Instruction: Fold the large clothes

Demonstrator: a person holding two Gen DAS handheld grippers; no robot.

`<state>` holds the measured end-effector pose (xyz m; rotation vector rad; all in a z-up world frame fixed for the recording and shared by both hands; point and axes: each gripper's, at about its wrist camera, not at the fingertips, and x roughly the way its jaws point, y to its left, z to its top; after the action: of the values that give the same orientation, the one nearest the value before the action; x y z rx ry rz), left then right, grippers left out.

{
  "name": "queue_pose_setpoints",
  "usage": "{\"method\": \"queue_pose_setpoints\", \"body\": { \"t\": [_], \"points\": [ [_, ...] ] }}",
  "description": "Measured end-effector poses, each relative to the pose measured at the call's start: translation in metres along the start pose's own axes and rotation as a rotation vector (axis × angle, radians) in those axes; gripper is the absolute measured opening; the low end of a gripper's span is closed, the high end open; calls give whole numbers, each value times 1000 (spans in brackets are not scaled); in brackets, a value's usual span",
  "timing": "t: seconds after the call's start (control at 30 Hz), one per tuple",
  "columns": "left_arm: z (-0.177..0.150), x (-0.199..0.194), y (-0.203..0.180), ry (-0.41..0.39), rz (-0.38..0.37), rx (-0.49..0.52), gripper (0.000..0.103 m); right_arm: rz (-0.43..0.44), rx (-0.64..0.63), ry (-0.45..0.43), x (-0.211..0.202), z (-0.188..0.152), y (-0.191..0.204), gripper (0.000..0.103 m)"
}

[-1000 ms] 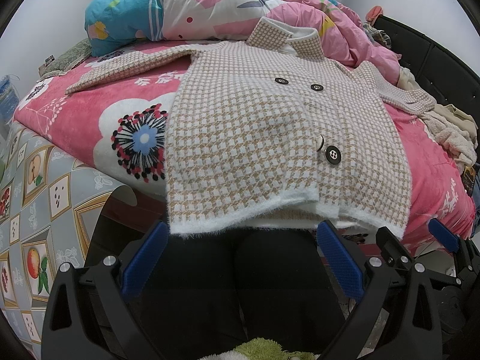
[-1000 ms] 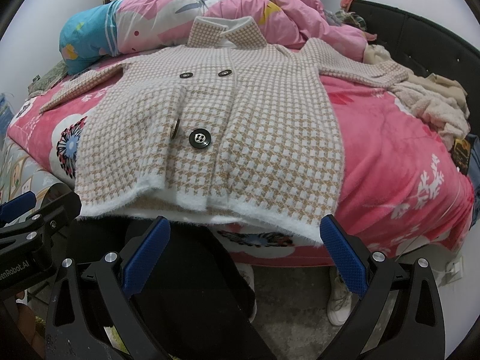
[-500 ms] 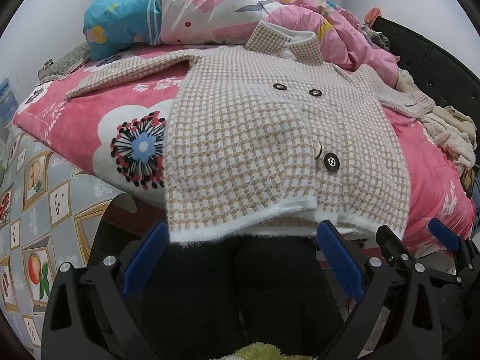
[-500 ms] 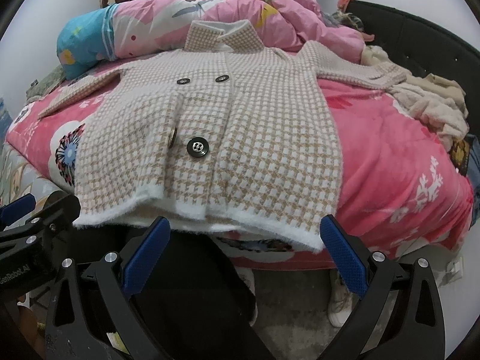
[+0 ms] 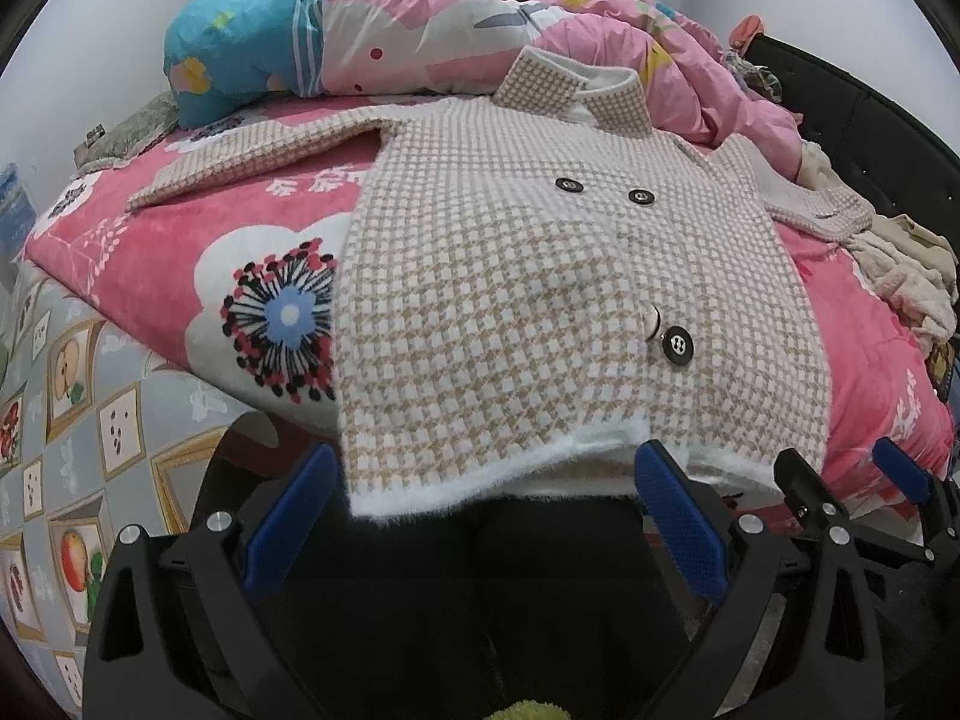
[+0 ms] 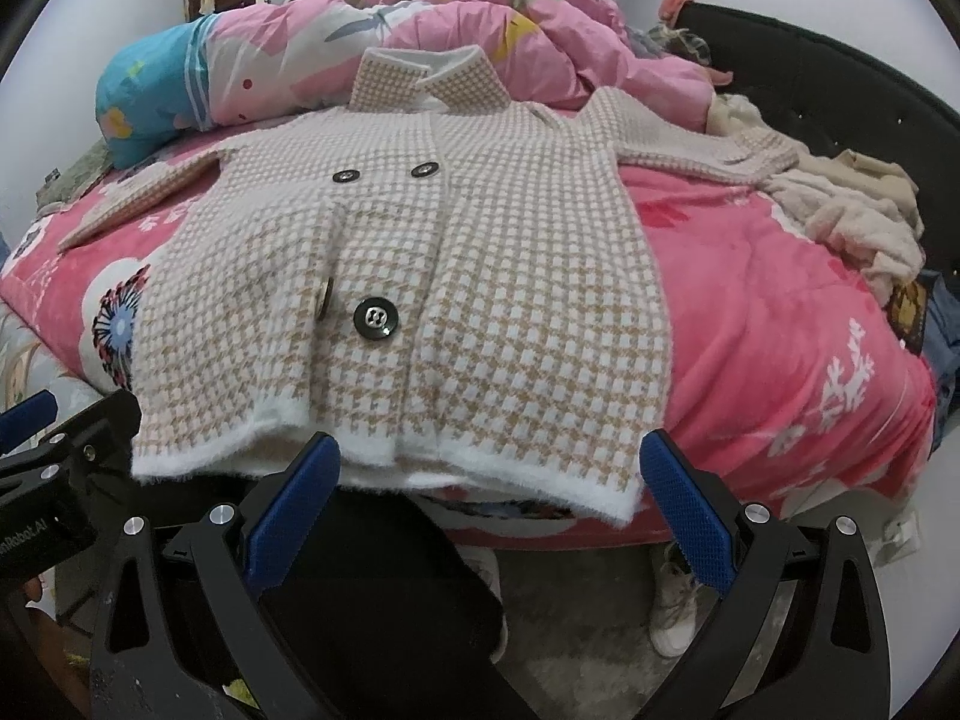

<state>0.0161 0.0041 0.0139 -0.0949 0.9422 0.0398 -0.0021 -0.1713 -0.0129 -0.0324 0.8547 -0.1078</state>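
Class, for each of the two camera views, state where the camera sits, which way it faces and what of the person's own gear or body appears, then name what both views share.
Left wrist: behind the open left tongs, facing the checked coat's hem; right tongs at right edge.
Right wrist: behind the open right tongs, facing the hem's other end; left tongs at left edge, shoe below.
Shared: coat, pink bedspread, black headboard.

Houndstooth coat (image 6: pixel 480 276) flat on pink blanket (image 6: pixel 780 324), right gripper (image 6: pixel 489 504) jaws wide below hem
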Motion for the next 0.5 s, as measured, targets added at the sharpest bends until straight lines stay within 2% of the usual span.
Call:
{"method": "queue_pose_setpoints", "body": {
  "t": [0.3, 0.5],
  "points": [
    [18, 3, 9, -55, 12, 41, 98, -26, -12, -47, 7, 18, 3, 97],
    [35, 5, 19, -125, -121, 37, 98, 32, -59, -87, 19, 40, 16, 97]
  ]
}}
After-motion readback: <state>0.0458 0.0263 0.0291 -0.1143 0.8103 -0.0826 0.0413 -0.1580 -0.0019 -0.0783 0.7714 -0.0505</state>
